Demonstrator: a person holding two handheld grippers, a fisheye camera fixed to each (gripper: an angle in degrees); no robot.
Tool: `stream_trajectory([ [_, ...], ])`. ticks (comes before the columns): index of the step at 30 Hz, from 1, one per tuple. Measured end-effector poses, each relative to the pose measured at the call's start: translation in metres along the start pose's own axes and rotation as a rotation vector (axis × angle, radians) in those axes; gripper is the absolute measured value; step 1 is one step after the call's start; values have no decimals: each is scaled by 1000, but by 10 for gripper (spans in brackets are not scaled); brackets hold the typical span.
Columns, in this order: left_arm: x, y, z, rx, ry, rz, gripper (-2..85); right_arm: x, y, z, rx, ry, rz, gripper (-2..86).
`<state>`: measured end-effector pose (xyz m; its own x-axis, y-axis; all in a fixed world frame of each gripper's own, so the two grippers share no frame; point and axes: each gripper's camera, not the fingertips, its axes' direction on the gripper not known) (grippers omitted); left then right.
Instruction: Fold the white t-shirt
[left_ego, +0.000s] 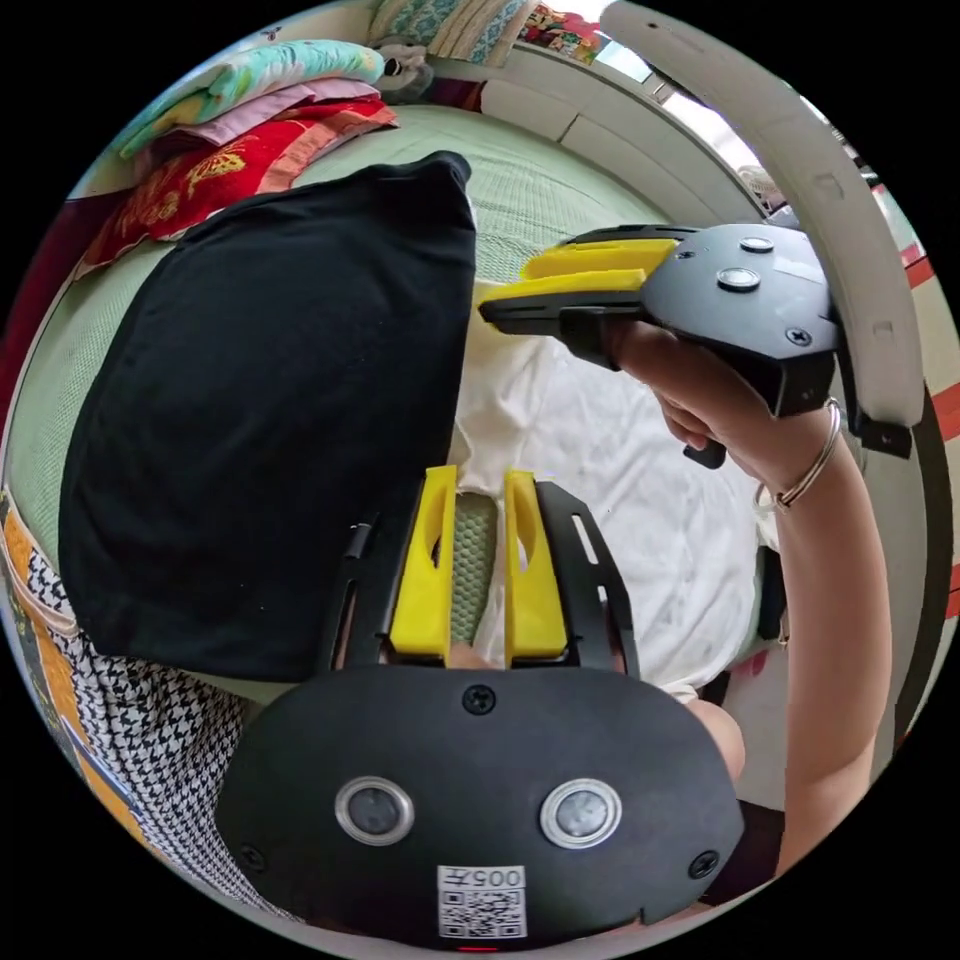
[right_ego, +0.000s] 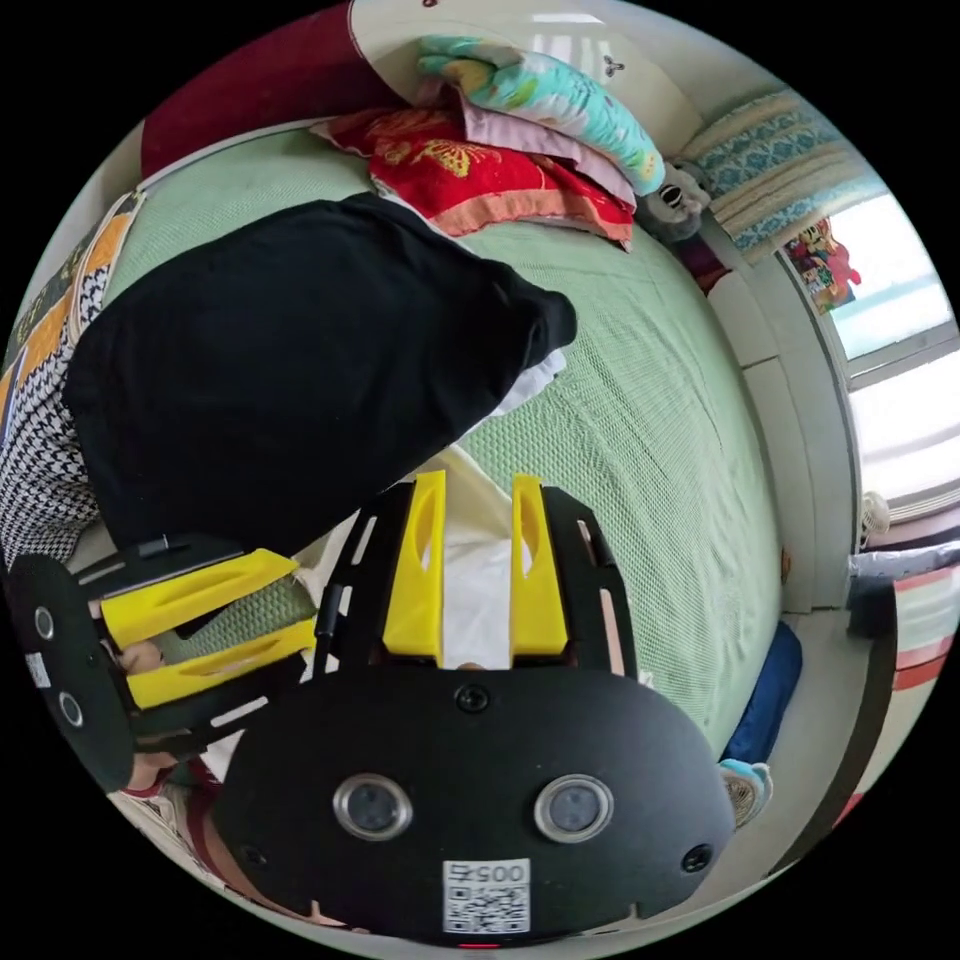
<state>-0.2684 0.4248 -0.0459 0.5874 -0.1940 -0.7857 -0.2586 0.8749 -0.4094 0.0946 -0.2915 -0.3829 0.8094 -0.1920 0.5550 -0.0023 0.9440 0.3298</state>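
Lying crumpled on the green mesh-textured bed (right_ego: 640, 420), soft white t-shirt (left_ego: 620, 450), just beside a smooth black garment (left_ego: 270, 420). Left gripper (left_ego: 478, 500) with yellow jaws apart, holding nothing. Right gripper (right_ego: 478, 505) likewise parted over the shirt.

The left gripper (left_ego: 478, 560) carried a white sticker with a square code and a short printed number on the black housing below its jaws in the left gripper view; the right gripper (right_ego: 478, 560) bore a like sticker in the right gripper view. Gold characters marked the red quilt (right_ego: 470, 175), too small to make out.
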Motion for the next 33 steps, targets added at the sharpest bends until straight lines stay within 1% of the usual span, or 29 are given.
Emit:
stream_trajectory([
  [3,-4,-7,5,-12,-39,-29,33,-2,-16,7,-2,-6,-20,43],
  [5,-3,-10,6,-14,-26,-19,24,1,-21,9,2,-30,-9,8],
  [9,-1,-11,1,18,-16,-5,11,12,-15,6,24,-29,26,-13],
  [14,12,-1,-13,104,6,79,6,54,27,-21,142,-91,159,-16],
  [16,19,4,-15,110,71,126,6,70,47,-23,153,-84,203,-16],
  [18,26,8,-15,110,110,166,4,87,69,-19,144,-88,254,-15],
  [19,36,10,-15,107,115,223,3,99,85,-13,133,-104,294,-15],
  [21,53,14,-16,110,70,287,3,116,110,0,114,-144,372,-11],
  [23,68,18,-16,140,27,323,6,139,146,22,51,-167,524,4],
  [25,76,15,-9,131,22,288,15,152,172,34,18,-191,636,18],
  [28,79,3,7,83,50,217,33,162,206,40,51,-281,746,41],
  [30,82,-3,14,72,58,182,40,161,218,40,77,-306,762,55],
  [33,93,-14,24,77,35,154,50,159,224,49,62,-305,747,68],
])
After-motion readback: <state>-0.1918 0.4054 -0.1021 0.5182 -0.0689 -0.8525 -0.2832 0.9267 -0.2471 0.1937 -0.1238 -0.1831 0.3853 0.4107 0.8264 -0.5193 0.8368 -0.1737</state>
